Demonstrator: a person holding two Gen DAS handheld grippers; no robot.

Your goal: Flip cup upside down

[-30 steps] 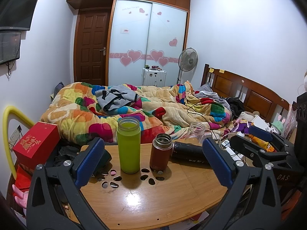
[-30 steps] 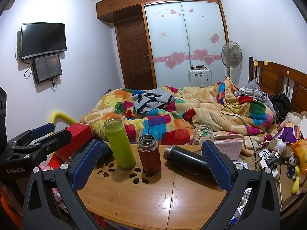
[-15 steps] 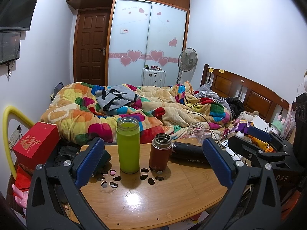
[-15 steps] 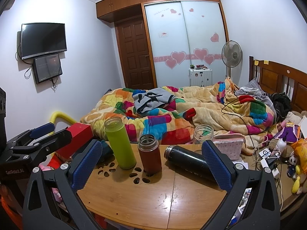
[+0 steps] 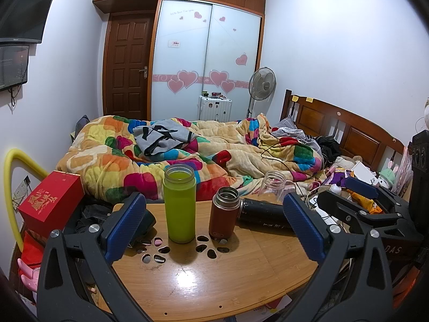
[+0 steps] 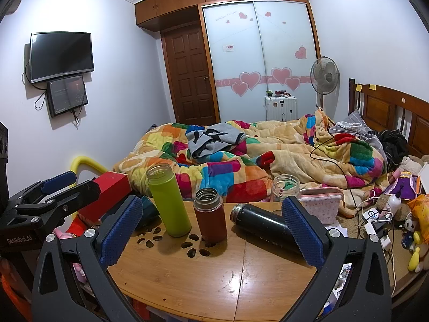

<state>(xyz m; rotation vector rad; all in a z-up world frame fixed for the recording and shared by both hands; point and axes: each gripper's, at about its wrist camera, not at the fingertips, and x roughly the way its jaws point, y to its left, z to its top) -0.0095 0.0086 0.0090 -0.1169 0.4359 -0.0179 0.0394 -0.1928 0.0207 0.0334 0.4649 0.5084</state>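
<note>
On the round wooden table (image 5: 203, 281) stand a tall green cup (image 5: 179, 204) and a shorter red-brown cup (image 5: 224, 212), both upright and lidless. A black flask (image 5: 264, 213) lies on its side to their right. A clear glass jar (image 5: 273, 185) stands at the far edge. My left gripper (image 5: 214, 228) is open and empty, short of the cups. My right gripper (image 6: 211, 230) is open and empty too, with the green cup (image 6: 167, 201), red-brown cup (image 6: 210, 216), black flask (image 6: 264, 226) and jar (image 6: 285, 187) ahead of it.
A bed with a patchwork quilt (image 5: 187, 155) lies right behind the table. A red box (image 5: 51, 201) sits at the left, a pink pouch (image 6: 320, 205) and cables at the right. Each gripper shows at the edge of the other's view: right (image 5: 375, 209), left (image 6: 40, 204).
</note>
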